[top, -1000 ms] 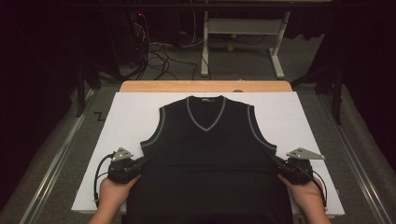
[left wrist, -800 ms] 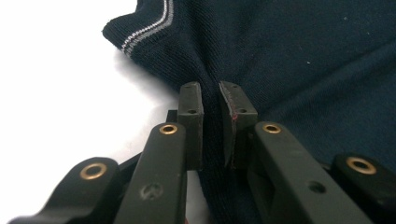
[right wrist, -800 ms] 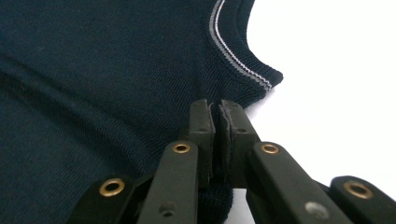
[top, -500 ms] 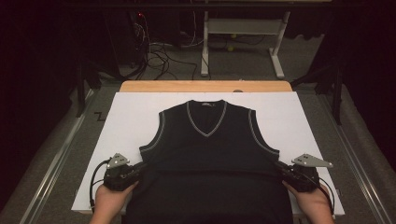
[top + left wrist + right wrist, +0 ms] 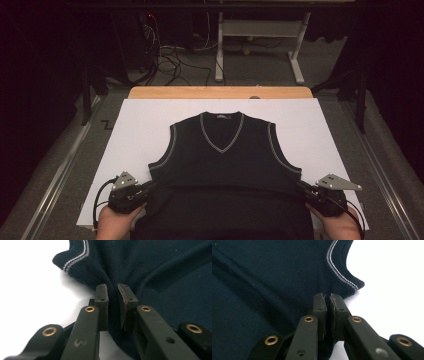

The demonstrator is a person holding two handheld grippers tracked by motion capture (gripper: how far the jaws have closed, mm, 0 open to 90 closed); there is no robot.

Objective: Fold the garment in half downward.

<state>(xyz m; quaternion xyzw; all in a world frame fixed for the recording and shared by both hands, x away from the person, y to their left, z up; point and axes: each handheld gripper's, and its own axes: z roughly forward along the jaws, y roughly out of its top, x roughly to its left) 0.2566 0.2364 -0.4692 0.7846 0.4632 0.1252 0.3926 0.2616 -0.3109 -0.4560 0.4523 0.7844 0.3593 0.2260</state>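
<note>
Your two tools grip a dark vest w/ pale striped trim, spread front-up on the white sheet covering the counter. The vest sits mid-sheet, V-neck pointing away from you, hem end toward you and hanging over the sheet's near edge.

Left tool: at the vest's left side seam, just below the armhole, jaws narrow and clamped on a pinch of the knit. In the left gripper view the tool has fabric bunched between its pads, the striped armhole edge just beyond, white sheet on the side away from the vest.

Right tool: mirror spot at the vest's right side seam, just below that armhole. In the right gripper view the tool is nearly closed on a thin fold of knit, trim curving off beyond it.

A crease runs across the vest betw. the two tools. Your hands hold both tools at the vest's near corners; beyond the counter, grey floor, cables and a table frame.
</note>
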